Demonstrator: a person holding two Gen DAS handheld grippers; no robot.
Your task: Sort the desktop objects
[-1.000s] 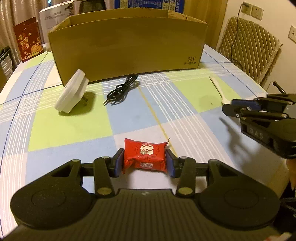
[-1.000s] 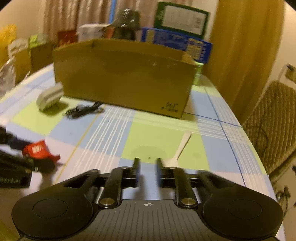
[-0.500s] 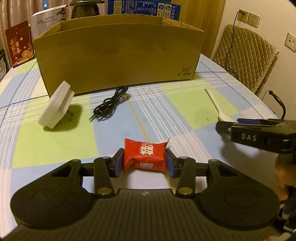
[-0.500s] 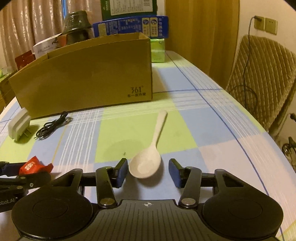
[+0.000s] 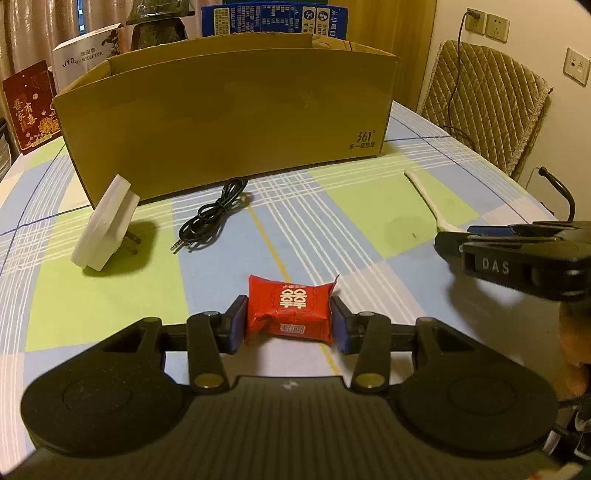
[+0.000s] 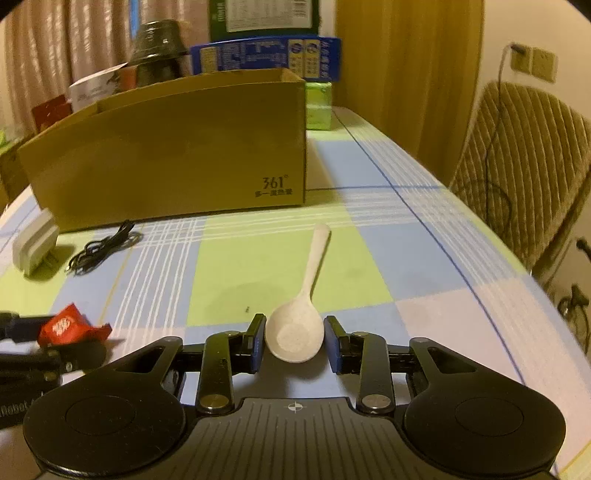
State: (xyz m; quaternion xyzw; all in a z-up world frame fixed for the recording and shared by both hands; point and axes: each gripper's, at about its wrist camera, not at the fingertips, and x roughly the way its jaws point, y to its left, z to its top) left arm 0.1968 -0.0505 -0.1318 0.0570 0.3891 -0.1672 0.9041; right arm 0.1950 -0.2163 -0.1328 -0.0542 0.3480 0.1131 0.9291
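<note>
Left tongs point(image 5: 288, 319) clamp one red candy packet point(image 5: 290, 314); right tongs point(image 6: 294, 345), closing, flank one spoon point(image 6: 301, 314); box point(image 5: 229, 114) interior hidden.

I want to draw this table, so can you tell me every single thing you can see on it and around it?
cardboard box: one, brown, back of the table
candy packet: one, red, between the left gripper's pads
spoon: one, cream, bowl between the right gripper's pads
cable: one, black, coiled before the box
plug adapter: one, white, left of the cable
tablecloth: one, checked blue, green, white
cartons: several, behind the box
chair: one, tan, right of the table
left gripper: one, black, shut on the packet
right gripper: one, black, jaws just closing around the spoon
</note>
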